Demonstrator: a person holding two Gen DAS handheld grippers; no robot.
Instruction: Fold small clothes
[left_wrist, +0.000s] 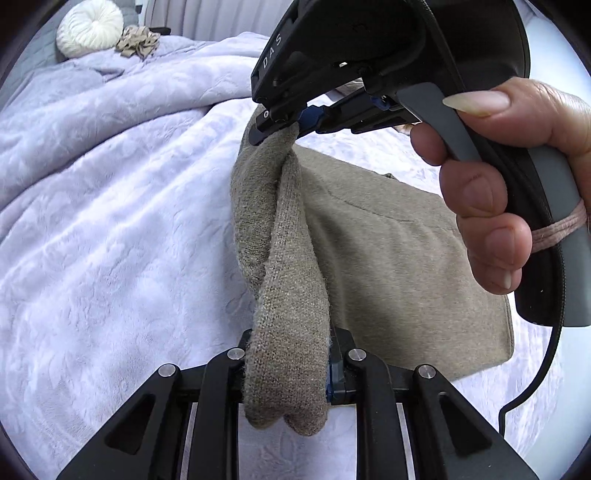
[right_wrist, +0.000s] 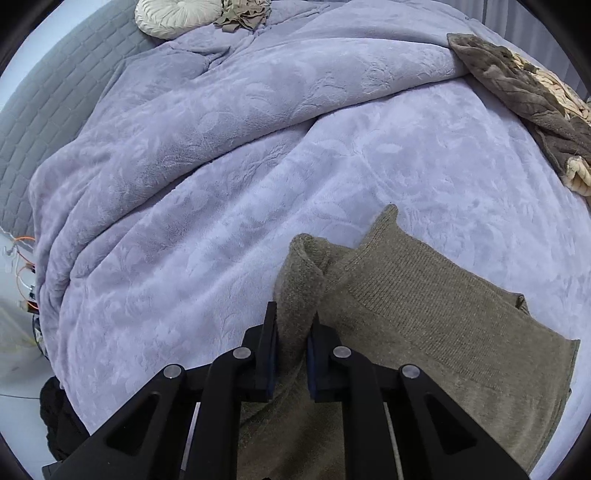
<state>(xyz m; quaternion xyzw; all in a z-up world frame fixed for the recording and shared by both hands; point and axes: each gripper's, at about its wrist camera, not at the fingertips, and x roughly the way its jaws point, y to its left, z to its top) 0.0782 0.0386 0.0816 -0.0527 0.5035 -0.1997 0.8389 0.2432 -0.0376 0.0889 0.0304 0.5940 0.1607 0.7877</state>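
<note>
- Low and right of centre in both views, the knit garment (right_wrist: 443, 332) lies on the bed (right_wrist: 221, 184), its body flat and one edge lifted into a twisted band (left_wrist: 280, 240).
- Judging by this, a fold is midway: the raised edge likely needs carrying over the flat body, laying down smooth, then letting go.
- Left gripper (left_wrist: 291, 373) at the bottom of its view has fingers closed on the near end of the band.
- Right gripper (right_wrist: 291, 354) pinches the far end, fingers narrowly apart around bunched cloth; a hand (left_wrist: 517, 192) squeezes its handle.
- Further off: a round cushion (right_wrist: 177, 14) upper left, a brown throw (right_wrist: 517, 85) upper right.
</note>
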